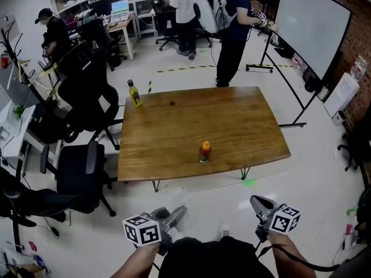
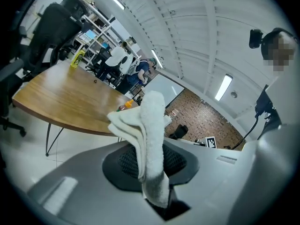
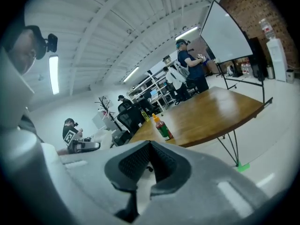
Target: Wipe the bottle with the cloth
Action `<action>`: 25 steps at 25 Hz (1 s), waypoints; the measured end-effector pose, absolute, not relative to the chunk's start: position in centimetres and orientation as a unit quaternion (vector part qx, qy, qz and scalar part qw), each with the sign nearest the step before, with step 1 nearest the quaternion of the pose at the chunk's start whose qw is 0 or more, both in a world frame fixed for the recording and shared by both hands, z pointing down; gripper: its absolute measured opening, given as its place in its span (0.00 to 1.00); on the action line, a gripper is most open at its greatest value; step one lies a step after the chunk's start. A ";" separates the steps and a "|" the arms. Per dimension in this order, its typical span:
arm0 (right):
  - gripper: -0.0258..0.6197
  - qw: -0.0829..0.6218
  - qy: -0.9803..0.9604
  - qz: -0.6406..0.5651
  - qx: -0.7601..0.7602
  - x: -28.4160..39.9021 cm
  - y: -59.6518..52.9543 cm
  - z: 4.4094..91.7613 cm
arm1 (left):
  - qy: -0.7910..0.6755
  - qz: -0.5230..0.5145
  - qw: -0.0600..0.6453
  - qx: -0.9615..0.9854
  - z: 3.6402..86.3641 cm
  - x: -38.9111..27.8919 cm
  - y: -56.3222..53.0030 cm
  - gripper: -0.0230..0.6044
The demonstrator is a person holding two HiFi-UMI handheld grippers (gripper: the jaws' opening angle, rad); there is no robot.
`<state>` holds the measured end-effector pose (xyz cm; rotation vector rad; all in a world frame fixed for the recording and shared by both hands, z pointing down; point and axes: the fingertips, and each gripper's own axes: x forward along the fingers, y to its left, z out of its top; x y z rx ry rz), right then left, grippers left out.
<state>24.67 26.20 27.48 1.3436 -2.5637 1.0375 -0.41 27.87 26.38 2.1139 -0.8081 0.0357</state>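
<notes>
The orange-capped bottle [image 1: 204, 152] stands upright on the tabletop [image 1: 174, 155], close to the near edge and a little right of that edge's middle, with its long axis vertical. Both tools hang off the tabletop, on the person's side of that near edge, and are well apart from the bottle.

The left hand-held gripper [image 1: 177, 213] is clamped on a folded white cloth [image 2: 150, 135], which sticks up from between its jaws. The right hand-held gripper [image 1: 261, 203] has its jaws together with nothing between them.

From the person, the bottle lies ahead and between the two tools. In the head view it looks somewhat closer to the cloth-bearing left one. By that reading, the cloth has to travel forward and slightly to the right to reach it, while the empty right one would come forward and to the left to steady it.

The bottle carries a green and red label, but no writing on it can be read in any view. A second, yellow bottle [image 1: 134, 94] stands at the far left corner, and its print is also too small to read.
</notes>
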 end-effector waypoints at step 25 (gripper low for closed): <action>0.04 0.063 -0.881 0.313 0.350 23.5 26.2 26.9 | -0.398 -0.012 0.403 0.824 25.1 2.2 26.5 0.20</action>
